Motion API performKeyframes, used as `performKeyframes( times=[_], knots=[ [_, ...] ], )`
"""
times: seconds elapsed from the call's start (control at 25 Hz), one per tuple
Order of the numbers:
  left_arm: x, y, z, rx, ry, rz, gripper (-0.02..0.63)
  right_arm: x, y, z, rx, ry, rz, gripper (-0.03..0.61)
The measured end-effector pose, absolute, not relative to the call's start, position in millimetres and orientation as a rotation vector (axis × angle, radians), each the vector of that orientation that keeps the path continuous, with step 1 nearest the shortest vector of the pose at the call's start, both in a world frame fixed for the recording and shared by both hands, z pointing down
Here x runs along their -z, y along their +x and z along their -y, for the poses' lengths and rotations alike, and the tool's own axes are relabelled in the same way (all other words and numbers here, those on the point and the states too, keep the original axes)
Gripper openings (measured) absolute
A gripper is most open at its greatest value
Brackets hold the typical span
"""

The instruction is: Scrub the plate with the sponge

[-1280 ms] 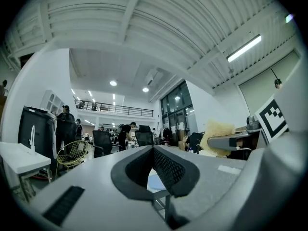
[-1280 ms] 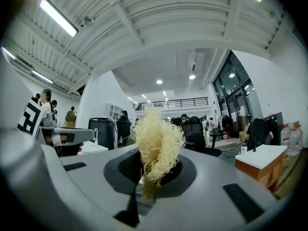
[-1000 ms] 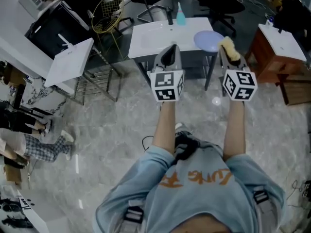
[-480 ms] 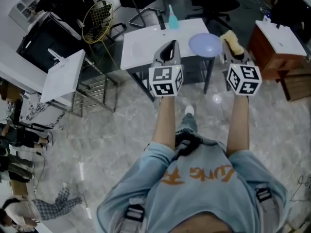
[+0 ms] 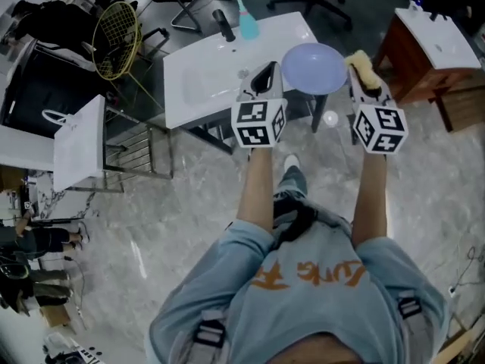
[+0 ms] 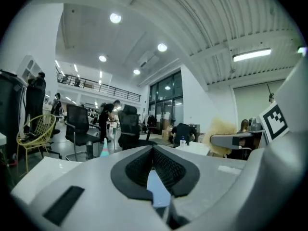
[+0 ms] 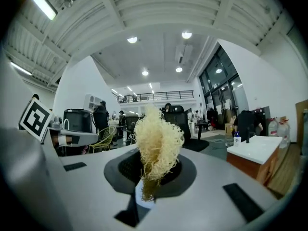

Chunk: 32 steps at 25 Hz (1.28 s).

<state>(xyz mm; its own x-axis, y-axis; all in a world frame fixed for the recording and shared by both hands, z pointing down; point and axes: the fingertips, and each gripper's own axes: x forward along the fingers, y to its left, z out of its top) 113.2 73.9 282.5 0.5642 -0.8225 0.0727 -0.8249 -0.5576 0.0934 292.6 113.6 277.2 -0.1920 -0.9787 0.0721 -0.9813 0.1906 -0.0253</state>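
Left gripper (image 6: 154, 153): jaws pressed together, nothing between. Right gripper (image 7: 153, 170): jaws pinching yellow fibrous sponge (image 7: 156, 136), tuft upright past tips. Lavender plate (image 5: 314, 67) on right end of white table (image 5: 204, 82); in head view between both grippers, just beside left one. Versus one second earlier: table, plate and teal bottle (image 5: 248, 24) lower in frame, nearer grippers; both grips unchanged.

- Brightly and evenly lit from round ceiling lamps (image 6: 114, 17) and a strip light (image 6: 250, 55).
- Dimmer and muted from the head view, with a pale sheen on the floor (image 5: 174, 203) and only faint shadows.
- Heavily bent, with black corners, in both gripper views.
- Sharp on the sponge (image 7: 156, 143), softer far behind.
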Motion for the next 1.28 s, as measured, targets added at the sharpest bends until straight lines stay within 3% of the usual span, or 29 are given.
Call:
performKeyframes(
  times=[0.88, 1.28],
  knots=[
    [-458.4, 131.8, 108.5, -0.365, 2.479, 1.059, -0.005, -390.3, 275.2, 82.1, -0.316, 1.777, 2.190, 0.031],
    [-502.5, 162.7, 134.6, -0.555, 2.412, 0.934, -0.001, -423.1, 335.0, 97.1, -0.454, 1.826, 2.097, 0.031]
  ],
)
